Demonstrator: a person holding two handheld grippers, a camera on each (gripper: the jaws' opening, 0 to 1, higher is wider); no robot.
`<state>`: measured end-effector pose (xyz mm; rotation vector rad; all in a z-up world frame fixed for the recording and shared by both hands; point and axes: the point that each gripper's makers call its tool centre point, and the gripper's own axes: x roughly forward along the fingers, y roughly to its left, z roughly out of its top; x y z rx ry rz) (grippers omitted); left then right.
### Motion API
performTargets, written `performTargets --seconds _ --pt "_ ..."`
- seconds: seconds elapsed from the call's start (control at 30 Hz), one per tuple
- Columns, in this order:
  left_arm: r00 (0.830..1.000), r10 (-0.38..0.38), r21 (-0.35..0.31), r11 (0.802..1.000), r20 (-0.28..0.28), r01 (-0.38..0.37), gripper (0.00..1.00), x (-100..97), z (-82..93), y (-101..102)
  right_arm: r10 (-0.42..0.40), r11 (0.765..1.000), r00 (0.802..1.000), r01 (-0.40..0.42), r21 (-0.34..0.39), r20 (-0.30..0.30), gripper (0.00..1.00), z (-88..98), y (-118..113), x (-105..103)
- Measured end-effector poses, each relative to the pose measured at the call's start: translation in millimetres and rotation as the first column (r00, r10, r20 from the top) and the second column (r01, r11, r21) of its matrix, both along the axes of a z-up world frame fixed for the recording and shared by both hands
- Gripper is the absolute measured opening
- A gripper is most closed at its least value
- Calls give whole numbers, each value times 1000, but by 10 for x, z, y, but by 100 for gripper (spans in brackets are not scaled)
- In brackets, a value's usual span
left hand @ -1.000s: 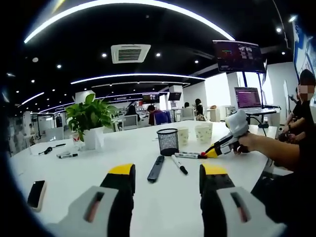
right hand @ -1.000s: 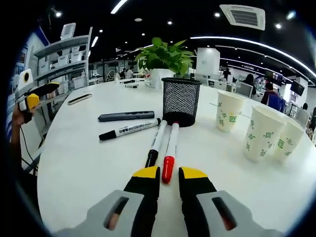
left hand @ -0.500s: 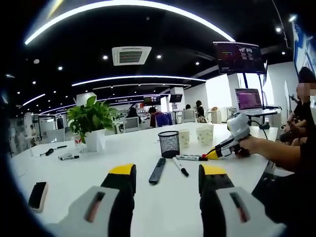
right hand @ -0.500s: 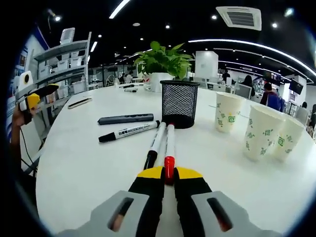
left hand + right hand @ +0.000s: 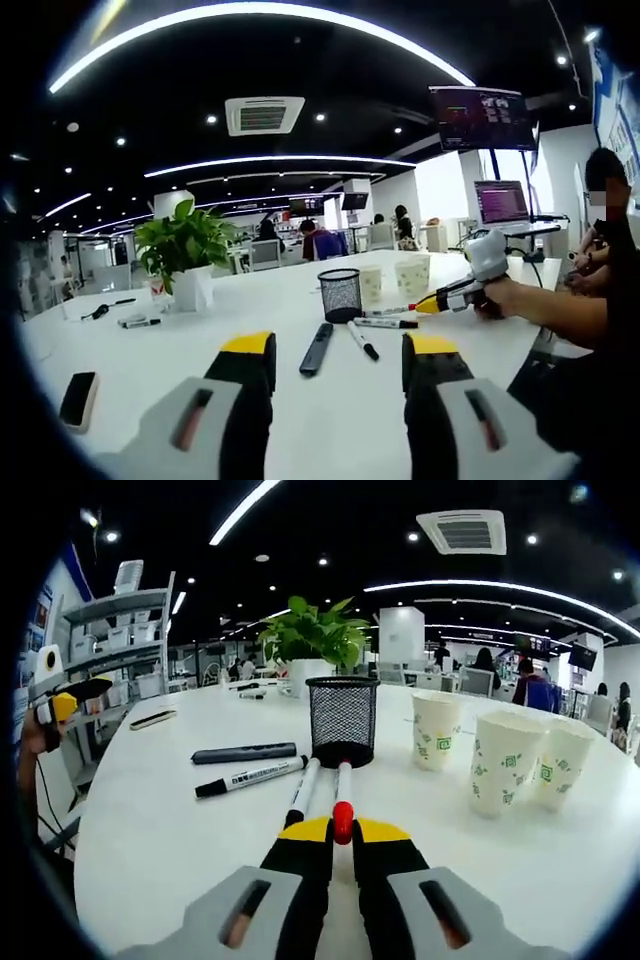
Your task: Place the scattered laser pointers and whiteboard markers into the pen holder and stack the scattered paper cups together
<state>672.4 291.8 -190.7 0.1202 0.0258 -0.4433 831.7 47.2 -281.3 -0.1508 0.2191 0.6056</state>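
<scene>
So far nothing sits in the pen holder (image 5: pixel 342 720); my right hand-held gripper (image 5: pixel 335 832) pinches the red marker (image 5: pixel 342 798) before it, my left hand-held gripper (image 5: pixel 338 362) gapes wide, and the paper cups (image 5: pixel 500 772) beside it stand unstacked.

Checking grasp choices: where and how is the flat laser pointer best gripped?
Grip the laser pointer mid-body across its narrow width, coming from above. It lies flat on the table, long and thin, apart from the black marker beside it, so the jaws probably fit on both sides.
</scene>
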Motion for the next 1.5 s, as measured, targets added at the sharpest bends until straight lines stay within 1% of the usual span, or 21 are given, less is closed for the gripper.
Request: performTargets --seconds 0.13,0.37,0.5,0.63,0.8,1.0,1.07,1.1,1.2,1.27,1.37,1.5 --pt "1000 -5 -1 1000 8 5 52 -8 28 -15 -11 1000 999 10 18 53 11 103 1 -25" --pt "1000 -7 0 1000 -15 7 52 18 -44 -22 12 1000 998 -14 26 61 11 114 60 -47" --pt "1000 -12 4 1000 -18 12 52 15 -54 -37 8 999 998 -11 52 59 11 131 40 -17" --pt "1000 -13 3 1000 -21 13 52 17 -64 -39 -6 996 999 3 87 44 11 130 -10 12" --pt "1000 -12 1 1000 -24 12 52 20 -71 -35 -5 996 999 0 92 50 11 151 -10 18" --pt "1000 -14 4 1000 -26 14 52 24 -79 -44 -17 997 992 7 75 126 10 274 -26 8" --pt "1000 -14 3 1000 -26 14 52 25 -82 -46 -19 996 989 7 84 146 10 324 -29 -9" --pt "1000 -14 3 1000 -27 14 52 24 -84 -46 -19 996 988 6 86 152 5 335 -30 -8" --pt "999 -14 4 1000 -29 14 52 23 -93 -46 -19 996 985 3 91 169 5 369 -31 -5" --pt "1000 -13 4 1000 -29 13 52 18 -92 -43 -18 997 988 6 81 152 5 317 -29 22" --pt "1000 -11 3 1000 -22 11 52 7 -69 -40 -6 996 991 -7 91 135 5 294 -21 49" --pt "1000 -11 5 1000 -24 11 52 6 -76 -41 -1 996 993 -10 88 121 5 268 -12 40"
